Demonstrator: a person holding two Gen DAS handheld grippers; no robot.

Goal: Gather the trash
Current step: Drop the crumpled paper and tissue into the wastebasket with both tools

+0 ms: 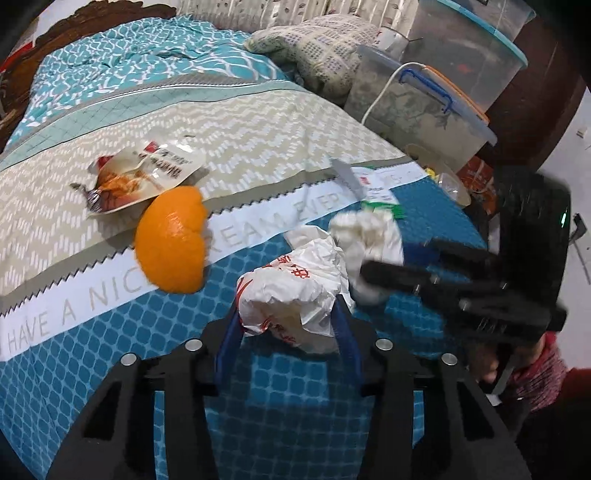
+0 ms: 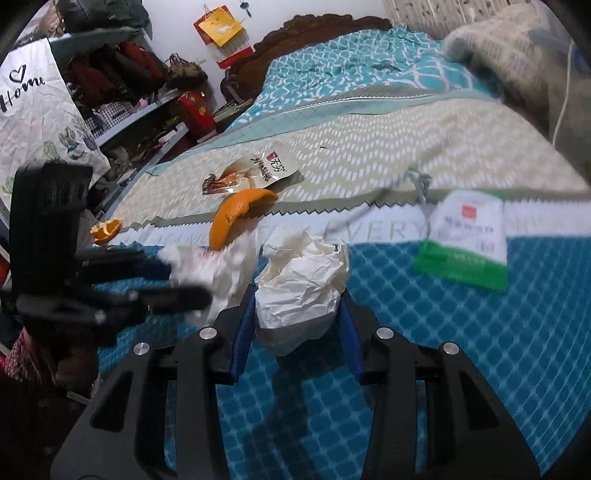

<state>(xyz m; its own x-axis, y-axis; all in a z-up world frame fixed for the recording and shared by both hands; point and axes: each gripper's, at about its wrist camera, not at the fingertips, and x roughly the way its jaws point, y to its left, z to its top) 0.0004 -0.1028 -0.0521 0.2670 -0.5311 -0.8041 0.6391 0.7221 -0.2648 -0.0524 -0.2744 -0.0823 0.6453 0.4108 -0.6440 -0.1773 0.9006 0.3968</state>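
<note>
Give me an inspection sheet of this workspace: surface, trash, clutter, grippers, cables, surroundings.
Surface: bedspread, blue grid, lettered white band.
Job's things: printed white wrapper, crumpled white paper, big orange peel, small peel, snack packet, green-and-white sachet.
Clutter: knit blanket.
Grippers: left gripper shut on the printed white wrapper; right gripper shut on the crumpled white paper.
Cables: white cord over the storage bins.
Surroundings: crowded shelves, headboard.

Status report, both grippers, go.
Left gripper shut on printed paper wad. Right gripper shut on plain paper wad. Orange peel, wrappers remain.
</note>
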